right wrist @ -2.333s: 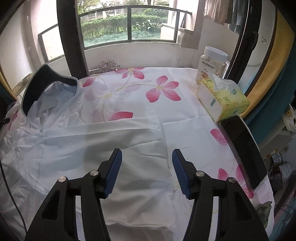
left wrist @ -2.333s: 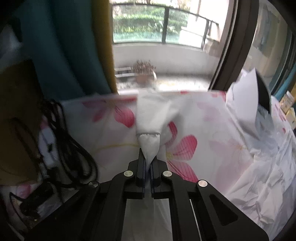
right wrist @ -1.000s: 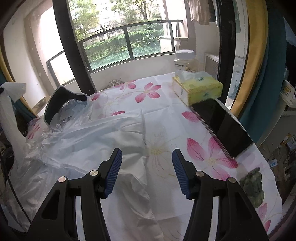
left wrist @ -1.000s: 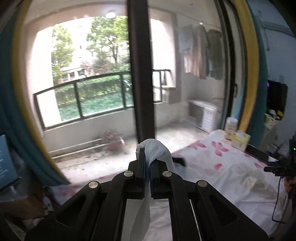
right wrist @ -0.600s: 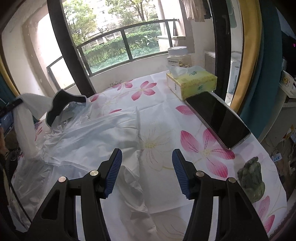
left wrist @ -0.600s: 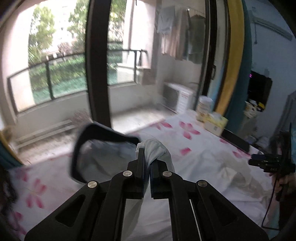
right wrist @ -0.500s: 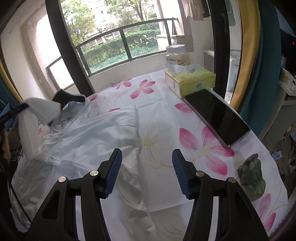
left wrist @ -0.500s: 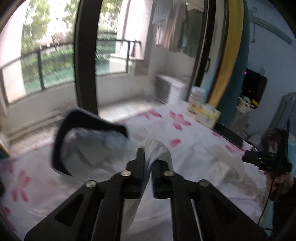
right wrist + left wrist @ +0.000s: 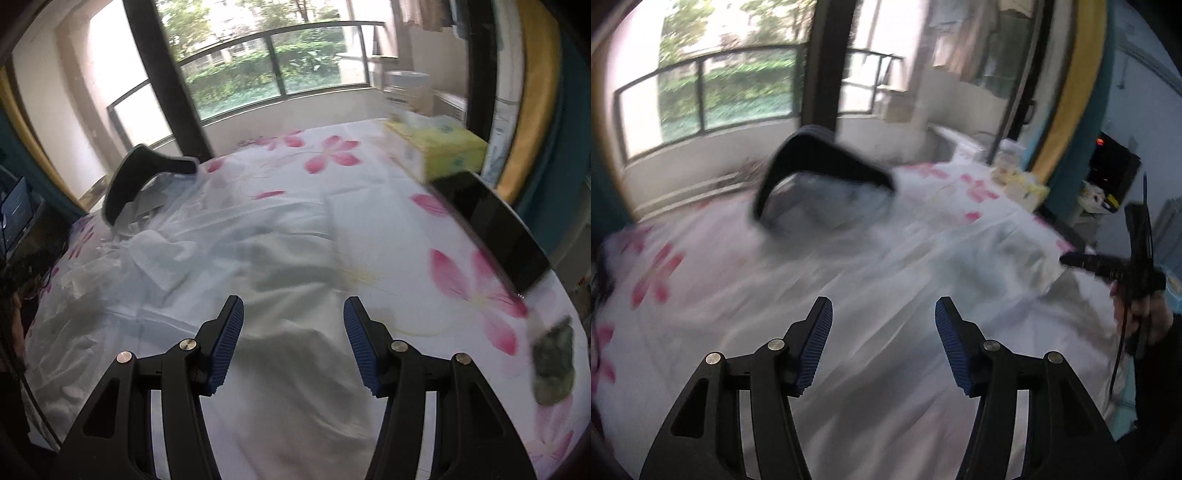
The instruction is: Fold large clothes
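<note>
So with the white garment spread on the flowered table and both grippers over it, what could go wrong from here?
The left gripper is opening with nothing between its pads, so the sleeve may land crumpled on the white garment and spoil the fold. The phone lies at the table edge beside the cloth; a tug could drag it off. The small green figurine sits close to the edge too.
</note>
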Action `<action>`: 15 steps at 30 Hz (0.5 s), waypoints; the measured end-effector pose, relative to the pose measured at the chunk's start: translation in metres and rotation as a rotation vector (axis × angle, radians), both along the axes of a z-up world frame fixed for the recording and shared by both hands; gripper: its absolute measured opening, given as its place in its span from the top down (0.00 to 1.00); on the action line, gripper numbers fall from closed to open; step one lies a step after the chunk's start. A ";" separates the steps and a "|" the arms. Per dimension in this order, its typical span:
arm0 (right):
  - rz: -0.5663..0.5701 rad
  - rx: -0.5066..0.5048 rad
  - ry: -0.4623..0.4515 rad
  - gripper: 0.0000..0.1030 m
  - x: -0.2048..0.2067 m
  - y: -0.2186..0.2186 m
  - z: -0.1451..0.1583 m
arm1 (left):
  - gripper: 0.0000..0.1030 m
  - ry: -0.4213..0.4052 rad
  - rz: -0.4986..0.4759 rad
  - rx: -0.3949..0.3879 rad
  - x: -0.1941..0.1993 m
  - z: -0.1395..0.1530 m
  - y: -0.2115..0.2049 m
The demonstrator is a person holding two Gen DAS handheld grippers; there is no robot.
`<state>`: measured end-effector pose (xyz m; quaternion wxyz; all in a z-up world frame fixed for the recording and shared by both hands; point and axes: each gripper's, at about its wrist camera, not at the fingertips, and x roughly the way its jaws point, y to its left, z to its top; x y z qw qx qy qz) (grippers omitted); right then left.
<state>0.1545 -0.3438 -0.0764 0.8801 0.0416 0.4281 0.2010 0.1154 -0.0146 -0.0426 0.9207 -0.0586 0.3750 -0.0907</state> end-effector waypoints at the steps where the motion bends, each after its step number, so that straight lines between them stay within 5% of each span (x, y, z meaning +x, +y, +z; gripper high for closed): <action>1: 0.010 0.005 0.003 0.45 0.002 0.007 0.000 | 0.41 0.019 0.027 0.007 -0.009 -0.008 0.012; 7: 0.049 0.084 0.085 0.45 0.023 0.053 -0.015 | 0.41 0.101 0.137 -0.033 -0.048 -0.041 0.060; 15: 0.123 0.084 0.186 0.52 0.036 0.109 -0.036 | 0.41 0.121 0.162 0.027 -0.058 -0.059 0.079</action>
